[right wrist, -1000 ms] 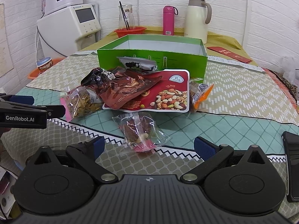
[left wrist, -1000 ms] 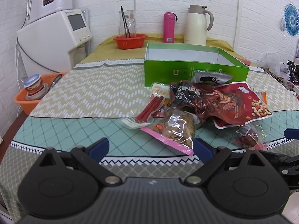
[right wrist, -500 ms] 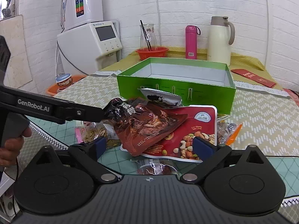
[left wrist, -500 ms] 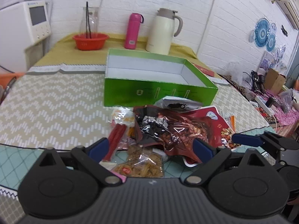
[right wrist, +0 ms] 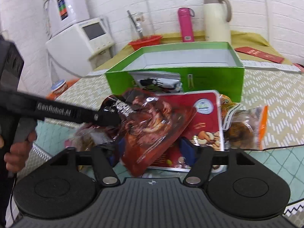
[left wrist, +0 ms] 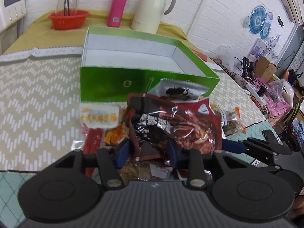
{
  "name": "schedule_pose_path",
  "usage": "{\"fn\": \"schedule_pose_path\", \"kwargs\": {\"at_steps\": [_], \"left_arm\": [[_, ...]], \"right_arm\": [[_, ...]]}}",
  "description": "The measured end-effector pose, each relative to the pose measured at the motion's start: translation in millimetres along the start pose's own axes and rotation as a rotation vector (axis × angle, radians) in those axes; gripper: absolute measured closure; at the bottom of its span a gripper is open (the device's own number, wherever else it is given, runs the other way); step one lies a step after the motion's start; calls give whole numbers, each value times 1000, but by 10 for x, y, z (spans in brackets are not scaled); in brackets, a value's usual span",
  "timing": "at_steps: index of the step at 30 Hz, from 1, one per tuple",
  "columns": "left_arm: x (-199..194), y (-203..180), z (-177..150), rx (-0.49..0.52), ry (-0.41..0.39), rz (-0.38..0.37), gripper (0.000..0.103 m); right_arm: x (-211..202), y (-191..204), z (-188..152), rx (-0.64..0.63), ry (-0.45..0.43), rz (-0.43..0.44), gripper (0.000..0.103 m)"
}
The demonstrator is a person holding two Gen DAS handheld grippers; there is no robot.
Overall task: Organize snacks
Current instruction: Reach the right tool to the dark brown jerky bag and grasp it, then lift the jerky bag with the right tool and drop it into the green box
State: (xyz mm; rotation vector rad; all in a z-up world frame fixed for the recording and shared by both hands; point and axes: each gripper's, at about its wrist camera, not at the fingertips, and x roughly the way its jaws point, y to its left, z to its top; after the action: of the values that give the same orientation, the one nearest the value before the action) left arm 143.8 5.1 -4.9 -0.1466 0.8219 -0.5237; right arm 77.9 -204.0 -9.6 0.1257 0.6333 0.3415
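A pile of snack packets lies in front of an open green box (left wrist: 117, 83) (right wrist: 209, 79). On top is a dark red glossy packet (left wrist: 182, 127) (right wrist: 152, 125). My left gripper (left wrist: 147, 151) is closing around its near corner, and its jaws are narrowed with the packet between them. My right gripper (right wrist: 152, 152) straddles the packet's lower corner with its jaws partly open. Below lie a red mixed-nuts bag (right wrist: 207, 117), a white and black packet (left wrist: 178, 89) (right wrist: 157, 80), red sausage sticks (left wrist: 93, 138) and an orange-edged packet (right wrist: 245, 125).
A pink bottle (left wrist: 117, 7), a cream thermos jug (left wrist: 153, 7), a red bowl (left wrist: 68, 19) and a glass jar stand behind the box. A white appliance (right wrist: 81, 36) stands far left. A black phone (left wrist: 269, 134) lies at the table's right edge.
Both grippers moved forward into the pile. The left gripper's jaws narrowed onto the dark red packet, which is now lifted and crumpled. The right gripper came up under it.
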Motion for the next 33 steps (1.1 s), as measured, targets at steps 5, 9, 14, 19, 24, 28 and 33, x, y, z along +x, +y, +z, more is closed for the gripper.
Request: {"fn": "schedule_pose_path", "kwargs": {"at_steps": [5,9,14,19,24,28,33], "left_arm": [[-112,-65,-56,-9,-21,-10,77],[-278,-170,-77,3,-54,-25,77],[-575,-334,-65,35,-116,-55,77],[-726,-420,231,50,-222,-46,77],[-584,-290,633,16,-263,-24,77],[-263,-65,943,-52,-218,-19,77],[175,156,1162,-105,-145,22,77]], "right_arm": [[-143,-26,-5,30,-30,10,43],[-338,43,23,-4,-61,6,45],[-645,85,94,-18,-119,19,45],[-729,126,395,-84,-212,9,46],[-463,84,789,-112,-259,-13,46],[-82,-84,1021,-71,-232,-20,46],[387,-281,1162,-18,-157,-20,47]]}}
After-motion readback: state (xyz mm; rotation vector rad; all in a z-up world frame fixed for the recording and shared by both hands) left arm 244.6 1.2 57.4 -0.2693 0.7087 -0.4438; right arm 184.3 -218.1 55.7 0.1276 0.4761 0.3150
